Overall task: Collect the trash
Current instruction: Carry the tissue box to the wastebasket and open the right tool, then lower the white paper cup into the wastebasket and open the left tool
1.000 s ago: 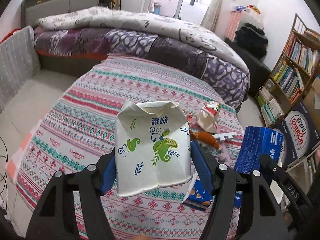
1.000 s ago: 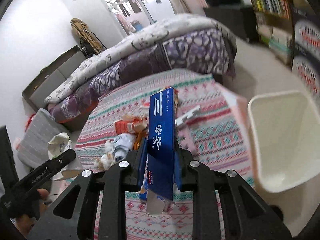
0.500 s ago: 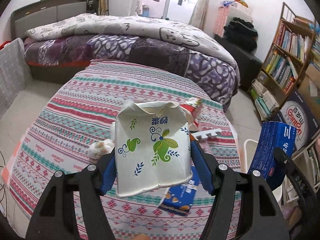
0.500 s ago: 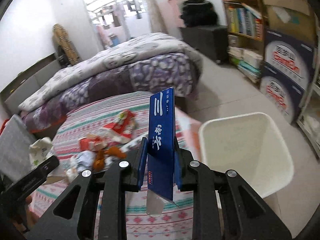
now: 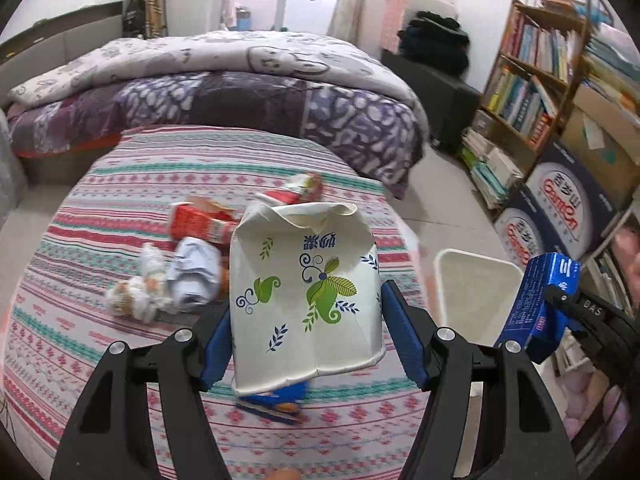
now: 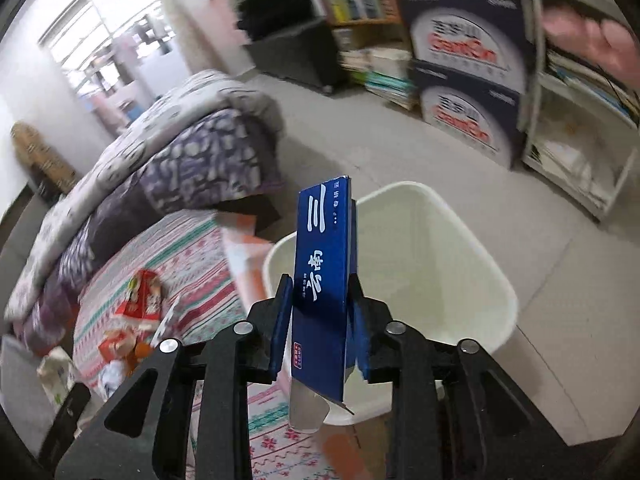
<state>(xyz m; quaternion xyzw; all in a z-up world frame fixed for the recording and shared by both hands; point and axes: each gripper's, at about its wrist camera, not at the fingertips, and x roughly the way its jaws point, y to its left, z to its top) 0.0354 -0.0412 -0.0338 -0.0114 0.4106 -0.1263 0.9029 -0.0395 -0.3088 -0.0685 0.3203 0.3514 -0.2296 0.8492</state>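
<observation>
My left gripper [image 5: 308, 320] is shut on a crushed white paper cup [image 5: 304, 296] with green leaf prints, held above the striped bedspread [image 5: 100, 320]. My right gripper [image 6: 320, 300] holds a flat blue box [image 6: 322, 280] upright over the white bin [image 6: 432, 196]. Its jaws are opening, and the box still stands between the pads. In the left wrist view the blue box [image 5: 536, 304] hangs at the right, beside the bin [image 5: 472, 280]. On the bed lie a red packet [image 5: 200, 220], crumpled white wrappers [image 5: 192, 276] and a blue packet [image 5: 276, 404].
A folded purple and white quilt [image 5: 240, 80] covers the far end of the bed. A bookshelf [image 5: 532, 80] and stacked cartons [image 5: 568, 208] line the right wall behind the bin. A person's hand [image 6: 592, 40] shows blurred at the upper right.
Both grippers swung right, away from the bed's middle toward the bin. The right gripper rolled and now has the bin under the blue box, which looks wider between the jaws.
</observation>
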